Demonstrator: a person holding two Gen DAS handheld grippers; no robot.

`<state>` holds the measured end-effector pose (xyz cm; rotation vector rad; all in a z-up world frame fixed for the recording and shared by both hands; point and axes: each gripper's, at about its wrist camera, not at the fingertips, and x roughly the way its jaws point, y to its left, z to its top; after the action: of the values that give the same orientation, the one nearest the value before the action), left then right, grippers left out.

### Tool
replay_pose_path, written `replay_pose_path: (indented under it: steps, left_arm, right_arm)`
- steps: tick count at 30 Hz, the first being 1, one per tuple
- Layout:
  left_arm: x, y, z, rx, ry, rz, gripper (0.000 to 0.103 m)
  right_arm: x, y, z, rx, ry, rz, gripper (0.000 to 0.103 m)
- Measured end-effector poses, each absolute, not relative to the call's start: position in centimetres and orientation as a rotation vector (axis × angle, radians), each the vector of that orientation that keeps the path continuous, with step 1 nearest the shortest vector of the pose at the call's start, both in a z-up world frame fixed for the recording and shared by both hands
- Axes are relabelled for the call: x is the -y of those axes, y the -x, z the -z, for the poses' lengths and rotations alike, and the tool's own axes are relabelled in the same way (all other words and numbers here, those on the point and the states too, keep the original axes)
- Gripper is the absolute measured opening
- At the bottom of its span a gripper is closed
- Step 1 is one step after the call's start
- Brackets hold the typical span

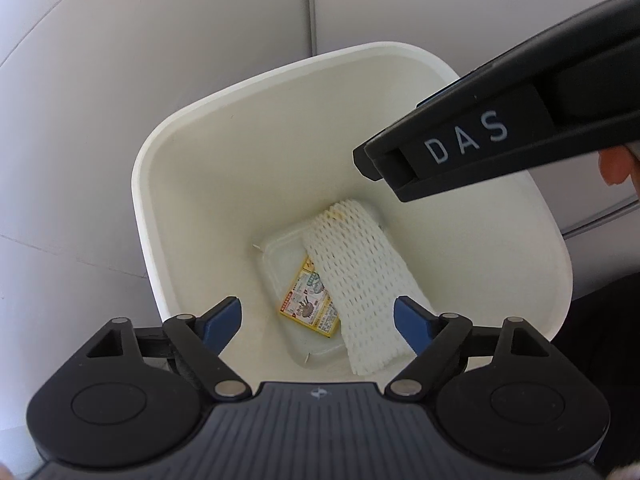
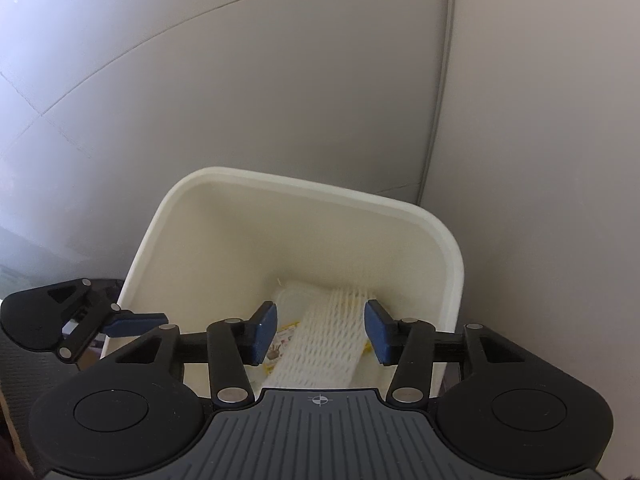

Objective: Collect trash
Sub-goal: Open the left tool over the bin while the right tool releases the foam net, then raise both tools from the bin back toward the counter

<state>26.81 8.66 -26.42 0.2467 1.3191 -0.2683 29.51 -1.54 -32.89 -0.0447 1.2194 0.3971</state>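
Foam netting (image 1: pixel 362 284) lies in the white bin (image 1: pixel 168 152), over a yellow printed packet (image 1: pixel 308 306). Light, soft and springy, it would pinch easily anywhere. Both the left gripper (image 1: pixel 318 316) and right gripper (image 2: pixel 320 330) hang above, fingers released and empty.

foam net (image 2: pixel 320 354) blurred, wrapper (image 1: pixel 310 304) print unreadable

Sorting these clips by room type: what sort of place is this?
Probably a home or office corner, though that is hard to pin down. A white bin stands against pale wall panels and holds a foam net and a small yellow packet.
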Motion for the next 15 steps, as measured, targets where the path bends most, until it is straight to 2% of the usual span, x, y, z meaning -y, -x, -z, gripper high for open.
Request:
replay_pose_path:
  steps: [13,15]
  left_arm:
    - [-9.6,-23.6,25.5,-1.272,-0.255,0.278,0.091]
    - [-9.8,-23.3,25.4,-1.256,-0.257,0.269,0.095]
  right_arm:
    - [1.3,-29.0,31.2,-1.2,0.045,-0.387,0.053]
    - [1.2,-28.7,31.2,-1.195,0.033,-0.385,0.06]
